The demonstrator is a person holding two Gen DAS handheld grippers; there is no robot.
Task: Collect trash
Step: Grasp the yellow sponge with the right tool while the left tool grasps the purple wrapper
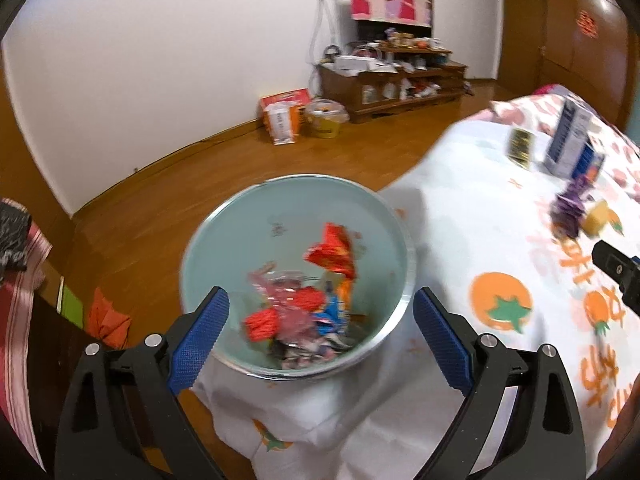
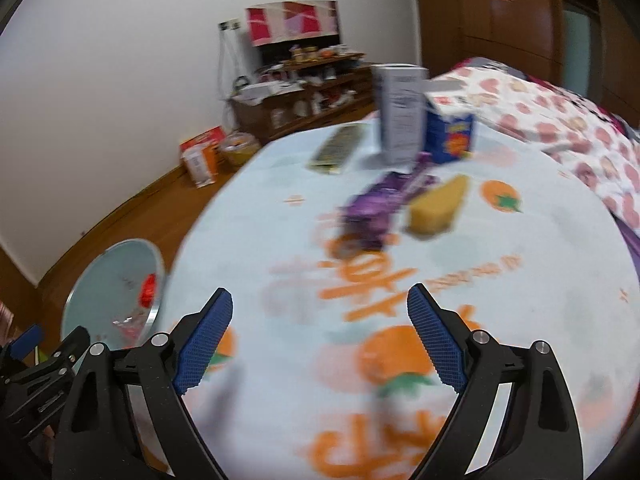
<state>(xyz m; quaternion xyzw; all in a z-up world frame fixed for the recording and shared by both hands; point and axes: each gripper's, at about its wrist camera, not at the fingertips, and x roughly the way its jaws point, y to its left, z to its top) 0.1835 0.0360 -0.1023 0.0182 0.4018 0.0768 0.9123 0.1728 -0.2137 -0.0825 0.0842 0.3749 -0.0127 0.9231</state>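
A pale blue bin (image 1: 248,224) with a metal rim stands on the floor at the table's edge and holds several crumpled wrappers (image 1: 312,300). My left gripper (image 1: 320,312) is open and empty just above the bin's mouth. My right gripper (image 2: 320,316) is open and empty above the tablecloth. Ahead of it lie a purple wrapper (image 2: 376,208), a yellow sponge-like block (image 2: 436,206), a dark flat packet (image 2: 338,148), a white carton (image 2: 400,112) and a blue carton (image 2: 450,136). The bin also shows in the right wrist view (image 2: 104,280).
The table carries a white cloth (image 2: 280,240) with orange fruit prints. A bed with a pink patterned cover (image 2: 560,120) lies behind it. A wooden cabinet (image 1: 392,80), an orange box (image 1: 284,116) and a yellow tub (image 1: 324,118) stand by the far wall.
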